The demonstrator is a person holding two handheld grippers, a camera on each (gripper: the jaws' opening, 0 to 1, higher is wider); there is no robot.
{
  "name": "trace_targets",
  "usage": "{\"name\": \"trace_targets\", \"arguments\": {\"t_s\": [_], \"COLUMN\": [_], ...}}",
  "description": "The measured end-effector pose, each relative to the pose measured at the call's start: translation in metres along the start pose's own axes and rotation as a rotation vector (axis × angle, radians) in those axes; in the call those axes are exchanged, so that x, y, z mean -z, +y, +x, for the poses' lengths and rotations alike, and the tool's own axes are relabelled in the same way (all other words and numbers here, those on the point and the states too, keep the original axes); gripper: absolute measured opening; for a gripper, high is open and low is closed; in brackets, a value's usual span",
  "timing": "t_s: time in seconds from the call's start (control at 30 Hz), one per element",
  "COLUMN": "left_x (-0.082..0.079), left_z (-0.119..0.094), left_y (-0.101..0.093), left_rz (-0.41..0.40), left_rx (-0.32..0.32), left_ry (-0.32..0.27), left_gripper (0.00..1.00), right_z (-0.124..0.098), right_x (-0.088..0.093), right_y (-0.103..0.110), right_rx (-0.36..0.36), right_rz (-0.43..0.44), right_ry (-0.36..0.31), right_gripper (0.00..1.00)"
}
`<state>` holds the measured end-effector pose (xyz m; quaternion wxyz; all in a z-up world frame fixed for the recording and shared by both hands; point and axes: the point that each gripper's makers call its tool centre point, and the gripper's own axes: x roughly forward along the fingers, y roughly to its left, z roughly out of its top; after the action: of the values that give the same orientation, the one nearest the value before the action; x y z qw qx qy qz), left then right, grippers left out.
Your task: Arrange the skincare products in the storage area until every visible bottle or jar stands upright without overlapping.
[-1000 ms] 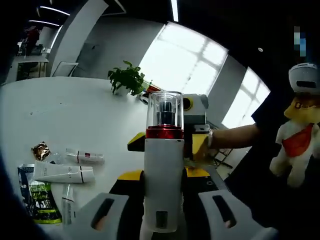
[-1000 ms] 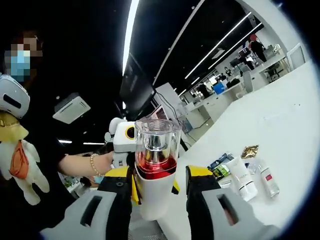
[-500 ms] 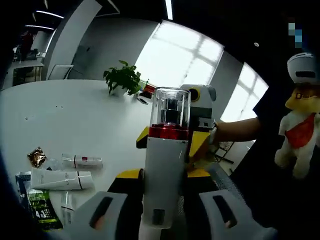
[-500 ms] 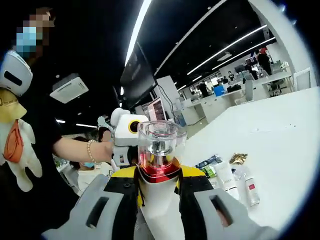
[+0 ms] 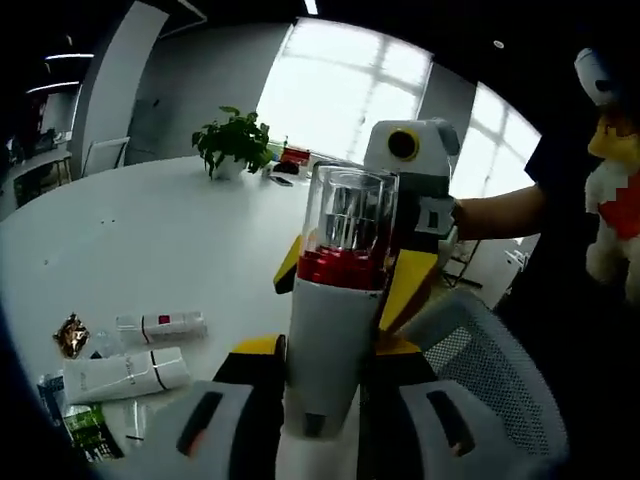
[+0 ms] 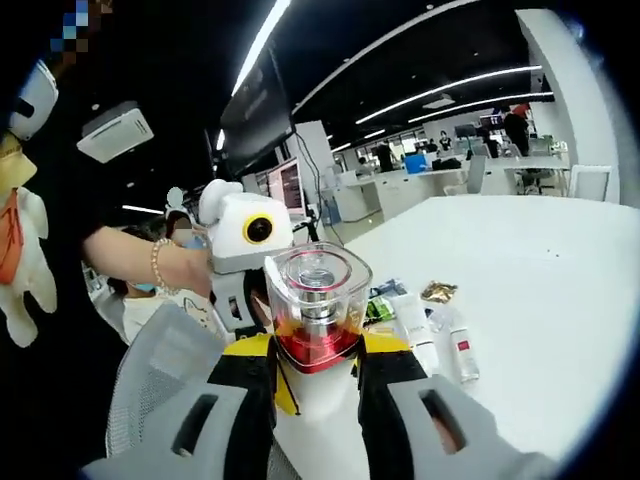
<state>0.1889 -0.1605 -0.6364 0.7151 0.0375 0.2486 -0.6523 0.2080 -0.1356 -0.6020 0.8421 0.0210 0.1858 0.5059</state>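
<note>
A white pump bottle (image 5: 335,310) with a red collar and a clear cap stands upright in the air between both grippers. My left gripper (image 5: 325,355) is shut on its lower body. Opposite it, my right gripper (image 5: 350,277) has yellow tips pressed against the bottle at the red collar. In the right gripper view the same bottle (image 6: 318,290) sits between the jaws of my right gripper (image 6: 318,352), shut on it. On the white table (image 5: 150,230) lie a white tube (image 5: 125,372), a small tube with a red label (image 5: 165,325) and a green sachet (image 5: 85,428).
A gold foil piece (image 5: 72,335) lies by the tubes. A grey mesh chair (image 5: 480,365) stands below the grippers at the table's edge. A potted plant (image 5: 232,142) sits at the far side. A person's hand (image 6: 175,268) and a plush toy (image 6: 20,250) are close.
My right gripper's jaws closed in on the bottle, which the left gripper kept holding. Both views swung, so the table items sit lower and the chair came into sight.
</note>
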Motion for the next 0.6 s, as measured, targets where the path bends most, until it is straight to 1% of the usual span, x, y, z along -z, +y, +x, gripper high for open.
{"name": "trace_targets", "arguments": {"t_s": [0.1, 0.3, 0.37, 0.47, 0.57, 0.6], "left_x": [0.007, 0.018, 0.027, 0.031, 0.032, 0.035], "left_z": [0.011, 0.029, 0.033, 0.035, 0.039, 0.040], "left_y": [0.000, 0.006, 0.016, 0.020, 0.020, 0.023], "left_rz": [0.016, 0.034, 0.044, 0.055, 0.069, 0.073], "left_rx": [-0.012, -0.038, -0.042, -0.050, -0.059, -0.065], "left_ry": [0.020, 0.035, 0.041, 0.046, 0.047, 0.046], "left_gripper": [0.26, 0.26, 0.26, 0.26, 0.26, 0.26], "right_z": [-0.001, -0.001, -0.001, 0.000, -0.001, -0.001], "right_x": [0.010, 0.026, 0.032, 0.037, 0.042, 0.044], "right_y": [-0.004, -0.015, -0.019, -0.021, -0.025, -0.026], "right_rx": [0.023, 0.068, 0.085, 0.100, 0.115, 0.123], "right_rz": [-0.021, -0.052, -0.074, -0.092, -0.105, -0.111], "right_ry": [0.041, 0.111, 0.140, 0.162, 0.172, 0.177], "right_gripper": [0.30, 0.30, 0.30, 0.30, 0.30, 0.30]}}
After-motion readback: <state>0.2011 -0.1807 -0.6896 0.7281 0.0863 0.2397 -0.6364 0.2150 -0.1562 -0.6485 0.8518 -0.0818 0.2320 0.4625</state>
